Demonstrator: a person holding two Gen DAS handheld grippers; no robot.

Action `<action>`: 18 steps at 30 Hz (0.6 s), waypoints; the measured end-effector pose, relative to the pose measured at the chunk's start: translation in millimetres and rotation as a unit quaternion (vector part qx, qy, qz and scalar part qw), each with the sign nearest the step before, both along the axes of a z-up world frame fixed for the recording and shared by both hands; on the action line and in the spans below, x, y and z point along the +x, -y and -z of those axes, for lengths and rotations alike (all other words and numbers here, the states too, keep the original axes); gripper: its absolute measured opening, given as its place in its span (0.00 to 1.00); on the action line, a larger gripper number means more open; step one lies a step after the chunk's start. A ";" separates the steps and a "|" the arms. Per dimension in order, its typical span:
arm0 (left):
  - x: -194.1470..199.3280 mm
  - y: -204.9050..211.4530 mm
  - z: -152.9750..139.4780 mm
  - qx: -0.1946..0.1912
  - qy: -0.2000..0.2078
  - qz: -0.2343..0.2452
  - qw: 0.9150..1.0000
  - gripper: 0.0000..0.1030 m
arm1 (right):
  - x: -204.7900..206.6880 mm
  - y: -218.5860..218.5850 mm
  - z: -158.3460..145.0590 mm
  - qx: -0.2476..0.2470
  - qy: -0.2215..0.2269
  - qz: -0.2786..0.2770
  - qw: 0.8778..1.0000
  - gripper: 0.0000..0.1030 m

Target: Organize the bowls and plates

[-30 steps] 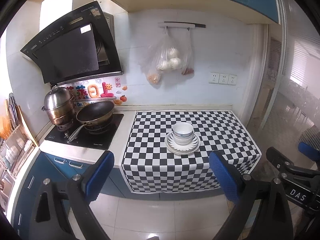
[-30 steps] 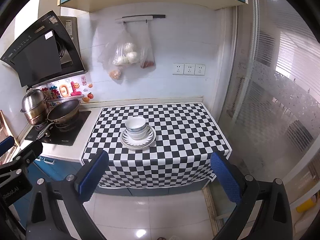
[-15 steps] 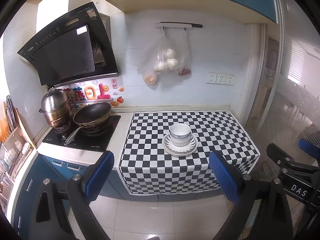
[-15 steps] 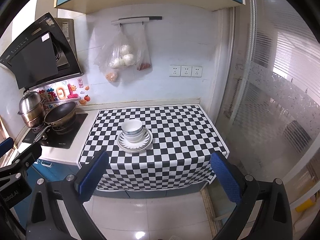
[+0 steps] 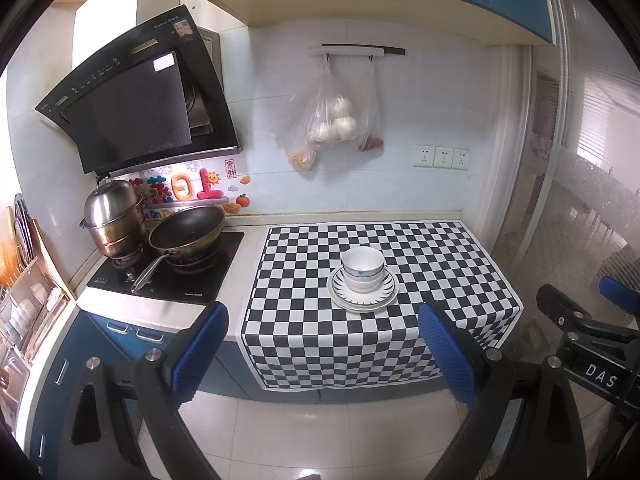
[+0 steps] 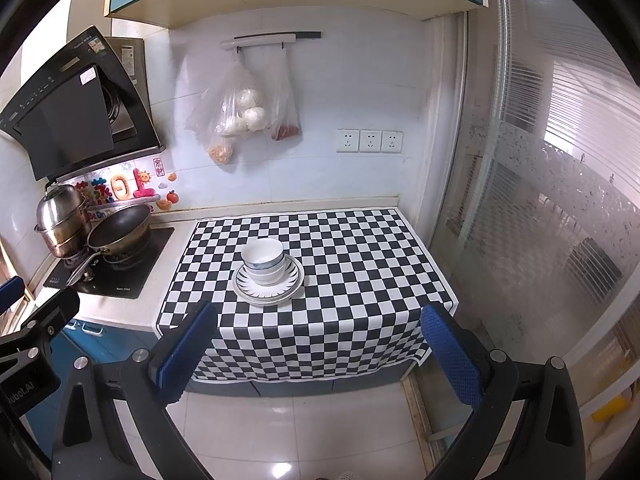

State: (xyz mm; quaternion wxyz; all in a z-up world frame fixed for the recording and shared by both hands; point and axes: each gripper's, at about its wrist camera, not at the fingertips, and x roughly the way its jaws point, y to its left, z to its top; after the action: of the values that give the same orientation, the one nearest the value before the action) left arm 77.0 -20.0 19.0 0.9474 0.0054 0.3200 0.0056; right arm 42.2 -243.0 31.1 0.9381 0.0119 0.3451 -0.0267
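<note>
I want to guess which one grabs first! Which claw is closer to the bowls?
Too close to call. The left claw and right claw both hang open off the counter's front edge, similarly far from the bowls.

You could read "DAS" in white on the black right gripper (image 5: 596, 380), "obot.AI" on the black left gripper (image 6: 24, 388), and "e On" on the colourful wall stickers (image 5: 158, 213).
</note>
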 end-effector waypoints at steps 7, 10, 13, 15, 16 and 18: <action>0.7 0.2 -0.7 0.001 0.002 -0.001 1.000 0.95 | 0.0 -0.2 -0.9 -0.002 0.000 0.001 1.000 1.00; 0.4 0.1 -0.9 0.000 0.002 -0.002 1.000 0.94 | -0.4 -1.4 -1.9 -0.003 0.000 0.001 1.000 1.00; 0.7 0.1 -1.0 0.003 0.002 -0.004 1.000 0.95 | -0.4 -2.3 -2.3 -0.003 0.001 0.002 1.000 1.00; 1.0 -0.2 -0.8 0.003 0.001 -0.004 1.000 0.94 | -0.3 -2.2 -2.3 -0.003 0.001 0.002 1.000 1.00; 1.3 -0.4 -0.7 0.002 0.000 -0.004 1.000 0.94 | -0.6 -2.3 -2.3 -0.003 0.001 0.002 1.000 1.00; 1.0 -0.9 -0.6 0.004 0.003 -0.006 1.000 0.94 | 0.0 -3.1 -2.6 -0.003 0.001 0.001 1.000 1.00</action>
State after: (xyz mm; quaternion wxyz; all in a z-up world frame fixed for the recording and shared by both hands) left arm 78.0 -19.2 19.6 0.9482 0.0069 0.3174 0.0123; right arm 42.2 -239.9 33.7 0.9386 0.0099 0.3438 -0.0289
